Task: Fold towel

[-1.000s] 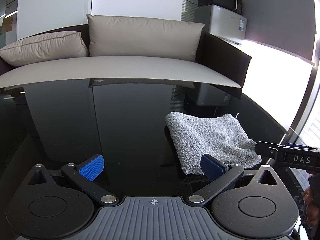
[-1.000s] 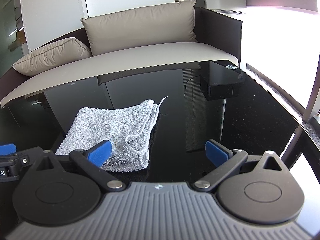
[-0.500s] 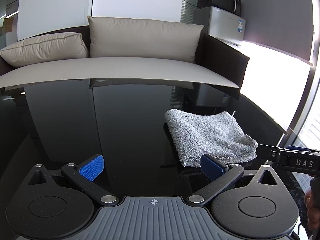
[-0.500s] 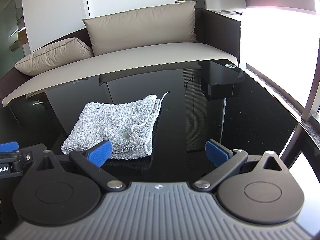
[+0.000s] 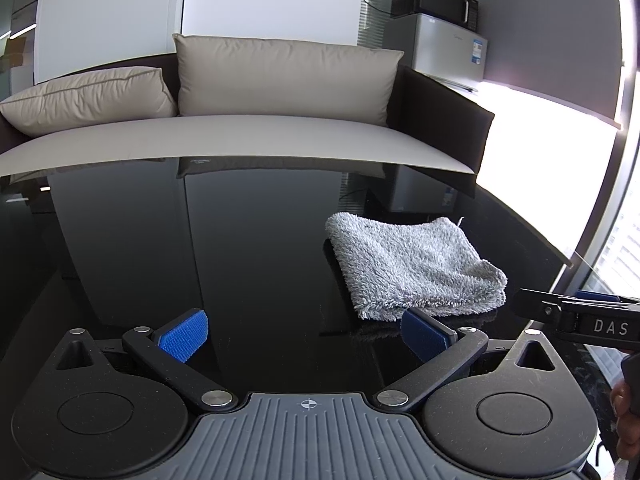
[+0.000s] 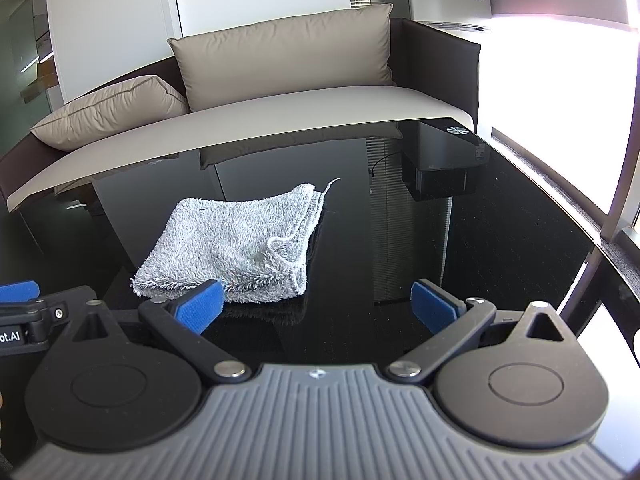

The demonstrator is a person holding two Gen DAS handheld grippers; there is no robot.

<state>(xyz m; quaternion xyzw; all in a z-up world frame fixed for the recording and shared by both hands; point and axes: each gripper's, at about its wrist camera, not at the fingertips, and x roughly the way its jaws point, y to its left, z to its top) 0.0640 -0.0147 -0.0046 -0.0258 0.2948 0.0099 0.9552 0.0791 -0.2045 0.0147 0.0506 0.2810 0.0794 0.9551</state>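
Note:
A grey fluffy towel (image 5: pixel 412 264) lies folded into a small square on the glossy black table (image 5: pixel 240 248). In the right wrist view the same towel (image 6: pixel 236 240) shows stacked layers along its right side and a loose thread at its far corner. My left gripper (image 5: pixel 304 336) is open, nothing between its blue pads, and the towel lies just beyond its right fingertip. My right gripper (image 6: pixel 318 308) is open too, with the towel's near edge just past its left fingertip. The right gripper's side (image 5: pixel 584 320) pokes in at the left wrist view's right edge.
A sofa with beige cushions (image 5: pixel 280 76) runs behind the table's far edge. A small fridge with a microwave (image 5: pixel 440 32) stands at the back right. A bright window (image 6: pixel 560 100) lines the right side past the table's edge. A hand (image 5: pixel 626 420) shows at the lower right.
Both grippers have drawn back from the towel, which now sits a little farther ahead in both views. The towel itself stays folded and still.

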